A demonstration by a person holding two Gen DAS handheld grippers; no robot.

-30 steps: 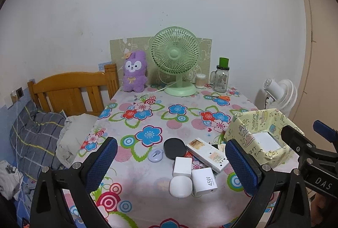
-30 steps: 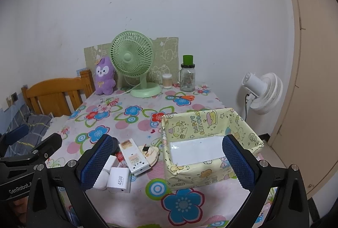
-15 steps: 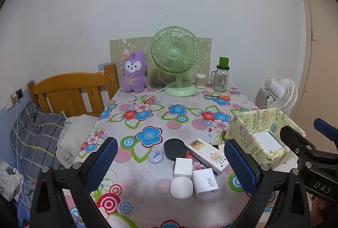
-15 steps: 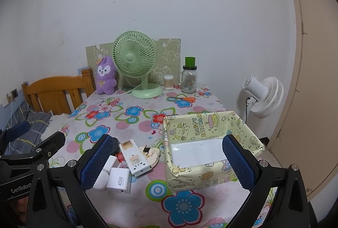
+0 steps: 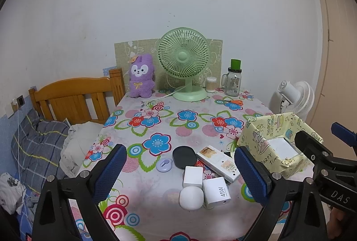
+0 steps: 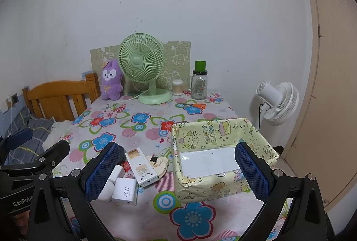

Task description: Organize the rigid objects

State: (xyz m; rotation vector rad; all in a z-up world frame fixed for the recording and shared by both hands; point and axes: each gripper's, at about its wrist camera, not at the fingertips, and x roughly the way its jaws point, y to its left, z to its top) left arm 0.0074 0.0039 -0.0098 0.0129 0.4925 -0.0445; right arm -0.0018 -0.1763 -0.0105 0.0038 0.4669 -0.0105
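A cluster of small rigid things lies on the flowered tablecloth: a black disc (image 5: 184, 156), a lilac round tag (image 5: 164, 164), a long white box (image 5: 217, 162), a white cube (image 5: 193, 176), a white 45W charger (image 5: 216, 191) and a white rounded case (image 5: 191, 198). To their right stands a yellow cartoon-paper box (image 5: 267, 136), open-topped with a white floor. My left gripper (image 5: 179, 150) hovers over the cluster; its jaws are closing and touch nothing. My right gripper (image 6: 177, 146) is open above the near edge of the yellow box (image 6: 207, 133), holding nothing.
At the table's back stand a green desk fan (image 5: 184, 62), a purple plush (image 5: 141, 75), a cotton-swab tub (image 5: 211, 84) and a glass jar (image 5: 233, 81); orange scissors (image 5: 232, 102) lie near them. A wooden bed (image 5: 75, 95) is left, a white floor fan (image 5: 294, 98) right.
The left gripper's fingers have drawn slightly closer together. Both hands and all objects on the table stay where they were.
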